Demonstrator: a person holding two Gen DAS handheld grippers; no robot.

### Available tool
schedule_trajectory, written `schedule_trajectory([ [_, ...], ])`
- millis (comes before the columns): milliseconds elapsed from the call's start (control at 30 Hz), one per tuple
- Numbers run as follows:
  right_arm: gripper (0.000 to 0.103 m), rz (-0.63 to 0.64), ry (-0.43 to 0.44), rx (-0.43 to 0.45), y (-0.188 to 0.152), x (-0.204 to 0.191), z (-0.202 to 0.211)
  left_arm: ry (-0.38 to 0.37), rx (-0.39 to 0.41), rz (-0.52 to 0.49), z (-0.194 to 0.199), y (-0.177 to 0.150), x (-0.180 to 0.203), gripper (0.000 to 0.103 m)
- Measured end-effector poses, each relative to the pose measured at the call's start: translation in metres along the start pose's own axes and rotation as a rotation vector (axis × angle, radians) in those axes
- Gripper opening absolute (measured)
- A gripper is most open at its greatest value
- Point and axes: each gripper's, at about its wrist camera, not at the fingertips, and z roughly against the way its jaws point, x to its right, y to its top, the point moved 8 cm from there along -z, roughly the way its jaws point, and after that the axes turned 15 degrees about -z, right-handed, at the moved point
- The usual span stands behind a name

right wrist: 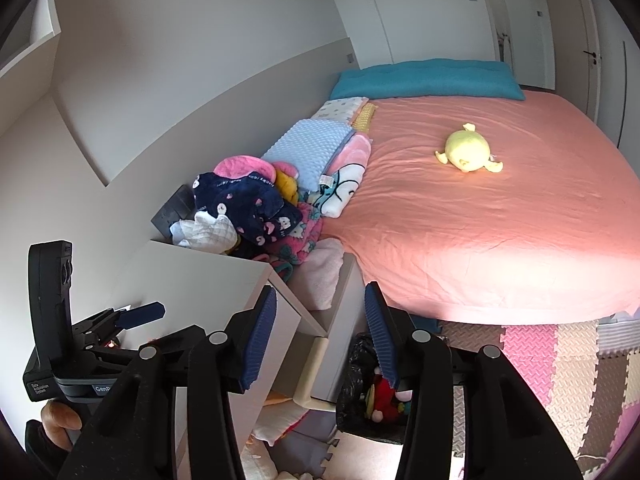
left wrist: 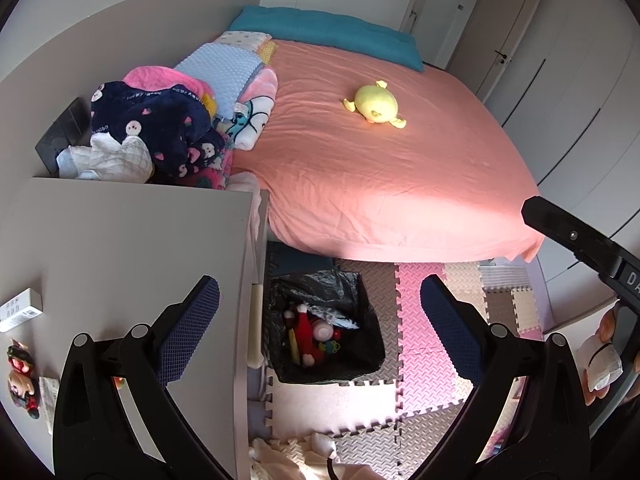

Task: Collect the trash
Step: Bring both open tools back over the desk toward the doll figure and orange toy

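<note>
In the left wrist view, the left claw (left wrist: 316,316) hangs with its jaws spread as wide as they go and nothing between them, directly above the black-lined trash bin (left wrist: 326,326) on the foam floor mat (left wrist: 424,344). That placement suits a drop into the bin. The bin stands tight against the side of the white tabletop (left wrist: 132,240), near the foot of the pink bed (left wrist: 380,168), within easy reach. Its liner is crumpled and glossy, folded over the rim, and inside lie red, pink and yellow pieces and a scrap of grey-white wrapper. A small white box (left wrist: 20,310) and a figurine (left wrist: 22,380) sit on the tabletop at the left edge.

In the right wrist view, the right claw (right wrist: 320,336) is partly open and holds nothing; it points toward the same bin (right wrist: 368,392), seen between its fingers and partly hidden by one. The left claw (right wrist: 136,316) shows at the left over the tabletop (right wrist: 208,276). A yellow plush (right wrist: 468,154) lies on the bed (right wrist: 500,220), well apart.
</note>
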Motion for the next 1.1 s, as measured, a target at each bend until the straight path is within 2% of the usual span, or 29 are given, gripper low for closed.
schedule_trajectory([
  [300,0.063,0.051,0.022,-0.024,-0.011,-0.028,-0.008,0.025,0.0,0.064,0.01,-0.019,-0.025,0.097],
  [467,0.067,0.09,0.042,-0.05,-0.023,-0.053,-0.02,0.062,0.002,0.11,0.023,-0.037,-0.048,0.097],
  [567,0.074,0.113,0.055,-0.065,-0.031,-0.07,-0.028,0.091,-0.001,0.137,0.032,-0.048,-0.064,0.097],
  [833,0.085,0.181,0.108,-0.126,-0.064,-0.123,-0.054,0.17,-0.005,0.212,0.059,-0.088,-0.115,0.097],
  [1100,0.088,0.255,0.14,-0.145,-0.105,-0.171,-0.075,0.231,-0.021,0.285,0.082,-0.135,-0.166,0.097],
])
